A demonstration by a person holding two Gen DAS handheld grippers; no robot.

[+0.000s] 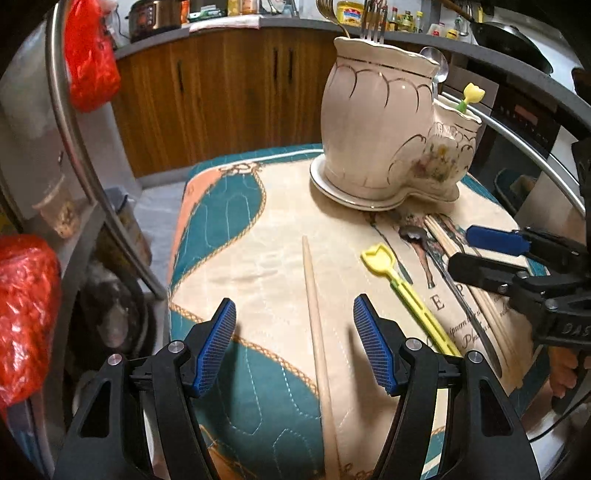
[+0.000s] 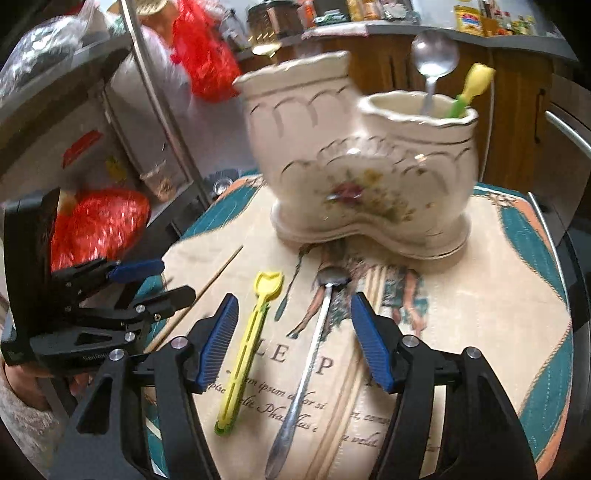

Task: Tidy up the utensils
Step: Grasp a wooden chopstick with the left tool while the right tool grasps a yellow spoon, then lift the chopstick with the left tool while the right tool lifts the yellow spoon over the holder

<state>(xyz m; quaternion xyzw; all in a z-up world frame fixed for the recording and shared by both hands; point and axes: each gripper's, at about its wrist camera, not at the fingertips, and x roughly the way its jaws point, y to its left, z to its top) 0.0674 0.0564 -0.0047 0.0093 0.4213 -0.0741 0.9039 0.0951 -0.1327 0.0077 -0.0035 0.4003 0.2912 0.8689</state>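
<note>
Small raised surface covered by a quilted cloth [image 1: 236, 206] in teal, peach and cream, printed with script lettering. Toward the upper right of the left wrist view, a cream two-compartment ceramic utensil holder [image 1: 384, 125] standing directly on the cloth, gold-trimmed and flowered. Lying flat below it: a single wooden chopstick [image 1: 317, 325] running down the middle, well apart from the rest; right of it a yellow tulip-ended plastic utensil [image 1: 402, 291]; then a metal spoon [image 2: 306, 365], bowl nearest the holder; beside that, a pair of pale chopsticks [image 1: 458, 258] at the right edge.

Wooden cabinets [image 1: 229, 96] under a cluttered grey countertop [image 1: 295, 26].
</note>
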